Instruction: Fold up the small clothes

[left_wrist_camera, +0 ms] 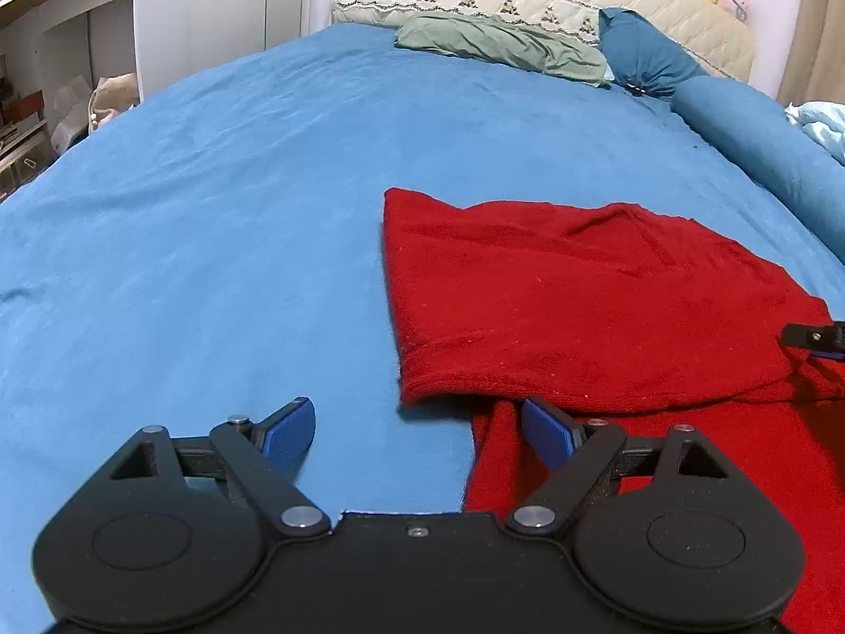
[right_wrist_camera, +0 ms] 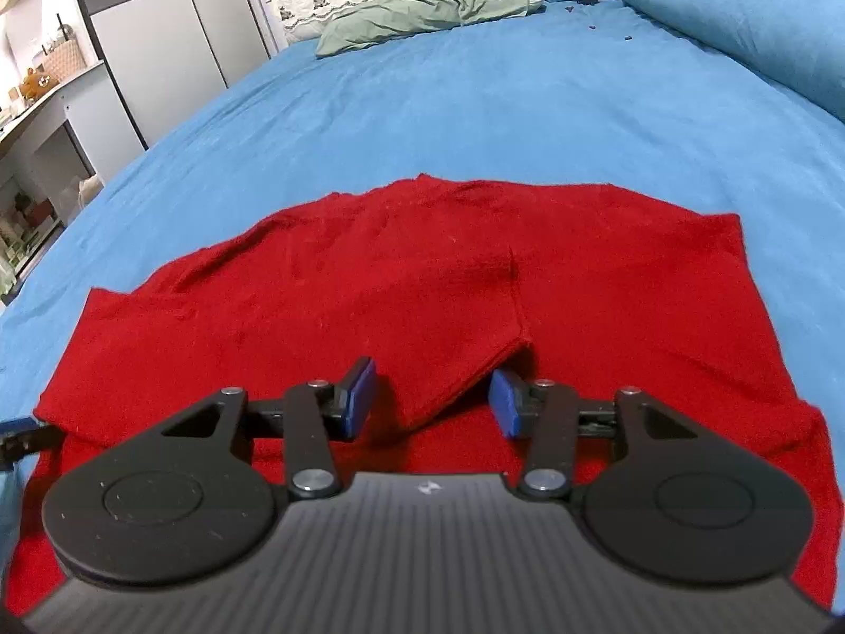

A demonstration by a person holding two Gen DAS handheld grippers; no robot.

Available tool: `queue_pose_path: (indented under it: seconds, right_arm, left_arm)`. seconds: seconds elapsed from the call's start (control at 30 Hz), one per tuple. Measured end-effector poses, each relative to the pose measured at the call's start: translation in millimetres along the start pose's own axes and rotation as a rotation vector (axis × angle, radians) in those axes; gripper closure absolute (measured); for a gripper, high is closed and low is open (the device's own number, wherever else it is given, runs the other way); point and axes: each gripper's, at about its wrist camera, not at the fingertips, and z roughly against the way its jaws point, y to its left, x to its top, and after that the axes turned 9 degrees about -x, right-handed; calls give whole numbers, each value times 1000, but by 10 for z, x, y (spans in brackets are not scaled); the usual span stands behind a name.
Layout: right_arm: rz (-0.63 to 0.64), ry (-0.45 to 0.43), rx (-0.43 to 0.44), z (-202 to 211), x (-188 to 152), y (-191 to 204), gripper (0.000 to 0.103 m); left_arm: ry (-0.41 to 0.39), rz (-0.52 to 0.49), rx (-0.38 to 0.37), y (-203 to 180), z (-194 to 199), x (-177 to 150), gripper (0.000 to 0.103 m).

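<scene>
The red garment (right_wrist_camera: 422, 285) is spread on the blue bed sheet (left_wrist_camera: 185, 211), partly folded: an upper layer is doubled back over a lower layer, and its near hem is seen running across both wrist views. The long axis of the folded part is judged to run left to right across the bed, roughly square to the direction in which both pairs of fingers point.

Left gripper (left_wrist_camera: 417, 436): fingers are held wide, nothing is gripped. The garment's left edge falls between them; the right pad (left_wrist_camera: 546, 436) is seen over red cloth, the left pad (left_wrist_camera: 288, 436) over bare sheet. The near left corner of the upper layer is located just ahead of and between the fingers.

Right gripper (right_wrist_camera: 430, 401): fingers are also held wide and empty. It is positioned above the lower layer, with a drooping point of the upper layer's near hem just ahead, between the pads. Contact with the cloth cannot be confirmed from either view.

The tip of the other gripper is caught at the edge of each view, so the two are judged to sit side by side along the near hem.

Judgement: the next fold depends on this hem lying directly ahead of both pairs of fingers; each is near its own end, the left being closer to the free corner.

Background noted: green pillow (left_wrist_camera: 501, 45), blue bolster (left_wrist_camera: 739, 127).
</scene>
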Motion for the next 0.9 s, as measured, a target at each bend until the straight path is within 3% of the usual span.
queue_pose_path:
  seconds: [0.03,0.07,0.1,0.2,0.33,0.43,0.57,0.73,0.77,0.83,0.9]
  right_arm:
    - [4,1,-1,-22,31,-4,46]
    - [14,7,-8,-40,49,17,61]
    - [34,8,-31,-33,70,41,83]
    - [36,-6,-57,78,272,63,83]
    - [-78,-118,-49,495,643,-131,83]
    - [-53,-166,-129,644,758,-357,83]
    - [-62,-90,-214,438,581,-745,83]
    - [-77,-13,-205,185,227,-1008,81]
    - [-67,-4,-210,178,177,-1015,80]
    - [-39,-16,-233,232,132,-1020,61]
    - [8,-70,-283,377,79,-971,9]
  left_arm:
    - [0,-2,1,-5,0,-1,14]
    - [2,-7,1,-11,-3,-3,14]
    - [3,-15,3,-25,-8,-7,14]
    - [5,-42,7,-66,-32,-11,14]
    - [2,-56,10,-61,-99,11,14]
    - [-6,-61,18,-58,-162,64,14]
    - [13,-50,56,-32,-259,68,13]
    - [25,-40,76,-17,-185,27,12]
    - [28,-35,78,-31,-152,27,14]
    - [9,-56,65,-113,-50,41,15]
    - [-41,-99,20,-252,64,76,13]
